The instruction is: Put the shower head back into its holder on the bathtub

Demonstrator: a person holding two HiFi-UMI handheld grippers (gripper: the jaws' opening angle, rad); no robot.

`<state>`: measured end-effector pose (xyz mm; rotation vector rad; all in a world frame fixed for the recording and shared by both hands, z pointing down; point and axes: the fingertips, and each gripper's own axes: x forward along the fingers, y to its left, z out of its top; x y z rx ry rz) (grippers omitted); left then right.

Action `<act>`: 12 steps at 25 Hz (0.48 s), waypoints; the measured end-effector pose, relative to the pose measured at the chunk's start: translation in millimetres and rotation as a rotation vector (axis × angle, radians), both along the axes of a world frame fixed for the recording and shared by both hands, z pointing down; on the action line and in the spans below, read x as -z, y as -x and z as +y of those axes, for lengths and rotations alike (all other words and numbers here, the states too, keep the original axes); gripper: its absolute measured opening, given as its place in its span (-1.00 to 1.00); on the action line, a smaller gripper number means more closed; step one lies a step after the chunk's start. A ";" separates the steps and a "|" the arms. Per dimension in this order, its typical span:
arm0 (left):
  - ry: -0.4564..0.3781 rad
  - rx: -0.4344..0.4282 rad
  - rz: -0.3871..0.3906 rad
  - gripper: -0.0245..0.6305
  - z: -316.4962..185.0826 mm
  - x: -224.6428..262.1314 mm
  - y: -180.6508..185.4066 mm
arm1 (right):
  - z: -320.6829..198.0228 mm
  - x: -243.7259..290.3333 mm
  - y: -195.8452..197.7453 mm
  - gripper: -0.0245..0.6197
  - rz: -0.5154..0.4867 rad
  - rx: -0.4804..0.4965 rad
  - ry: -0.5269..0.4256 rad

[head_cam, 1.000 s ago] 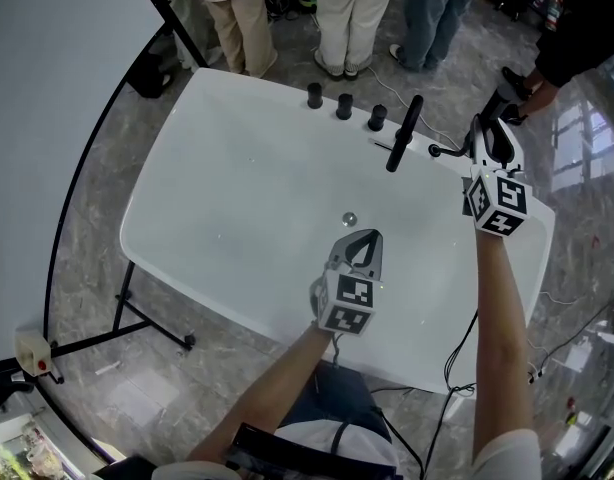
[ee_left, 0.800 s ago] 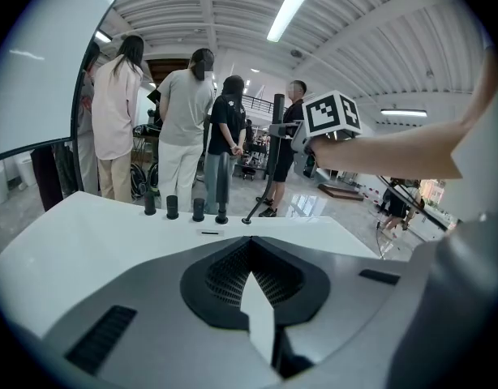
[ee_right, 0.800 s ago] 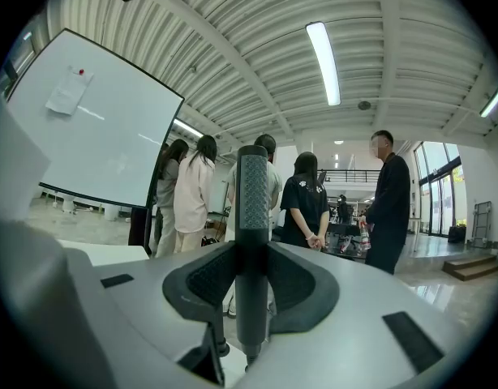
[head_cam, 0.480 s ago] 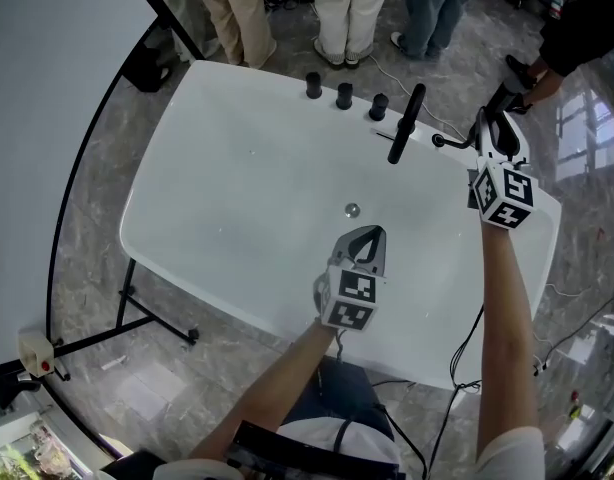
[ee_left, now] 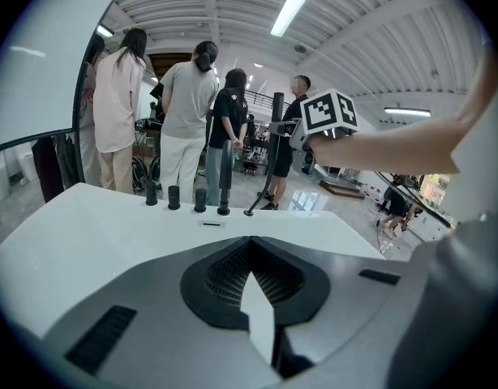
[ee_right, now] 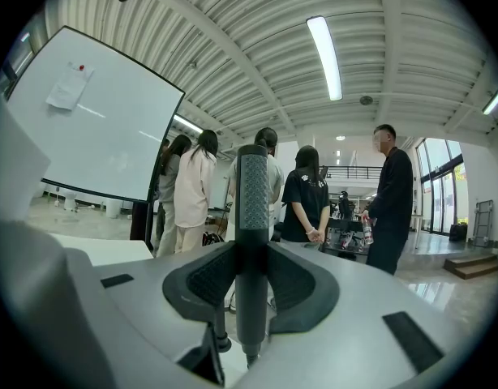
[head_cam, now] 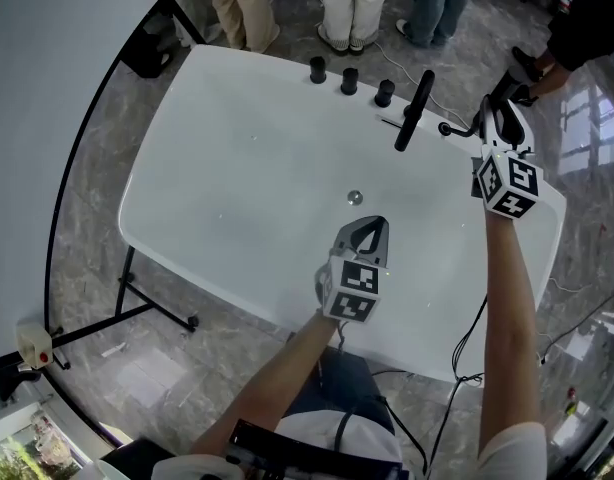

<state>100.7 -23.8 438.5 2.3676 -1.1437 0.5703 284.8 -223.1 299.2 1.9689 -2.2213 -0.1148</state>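
Note:
My right gripper (head_cam: 498, 125) is shut on the black rod-shaped shower head (ee_right: 251, 209), which stands upright between the pads. It hangs over the white bathtub's (head_cam: 237, 168) far right rim. The shower head's thin hose (head_cam: 451, 128) curves from there down to the rim. From the left gripper view, the shower head (ee_left: 276, 124) stands just right of a tall black post (ee_left: 225, 177) on the rim. That post (head_cam: 414, 110) stands beside three short black knobs (head_cam: 349, 78). My left gripper (head_cam: 371, 228) hovers over the tub's near middle, shut, with nothing in it.
Several people (head_cam: 347, 8) stand close behind the tub's far edge, and another person (head_cam: 587, 18) is at the far right. A large white board (head_cam: 47, 118) on a black frame (head_cam: 137, 308) curves round the tub's left side. A cable (head_cam: 462, 358) trails on the floor.
Only the head camera's view has shifted a little; both grippers stay where they were and the shower head stays gripped.

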 end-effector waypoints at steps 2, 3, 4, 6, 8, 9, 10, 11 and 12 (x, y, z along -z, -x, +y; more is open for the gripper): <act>-0.001 0.002 0.004 -0.92 -2.3 -1.6 -1.1 | -3.1 -2.4 0.5 -0.54 0.001 0.000 0.002; -0.001 0.003 0.007 -0.92 -3.3 -2.4 -1.8 | -4.5 -3.7 0.7 -0.54 0.004 0.001 0.003; 0.000 0.005 0.010 -0.92 -3.4 -3.2 -2.3 | -5.0 -5.2 0.8 -0.54 0.006 0.000 0.005; 0.004 0.003 0.006 -0.92 -0.9 -5.5 -1.7 | -3.1 -9.7 0.8 -0.54 0.003 -0.006 0.010; 0.006 0.002 -0.006 -0.92 1.1 -7.9 0.1 | -2.2 -14.3 1.4 -0.54 -0.007 -0.009 0.019; 0.009 0.003 -0.008 -0.92 1.3 -8.7 -0.1 | -2.7 -15.7 0.9 -0.54 -0.009 -0.010 0.023; 0.011 0.004 -0.007 -0.92 1.4 -9.4 -0.7 | -3.2 -16.6 -0.3 -0.54 -0.010 -0.012 0.026; 0.012 0.005 -0.007 -0.92 1.6 -10.1 -1.2 | -3.7 -17.3 -1.7 -0.54 -0.011 -0.014 0.029; 0.011 0.005 -0.010 -0.92 1.8 -10.7 -1.3 | -4.0 -18.0 -2.8 -0.54 -0.013 -0.017 0.030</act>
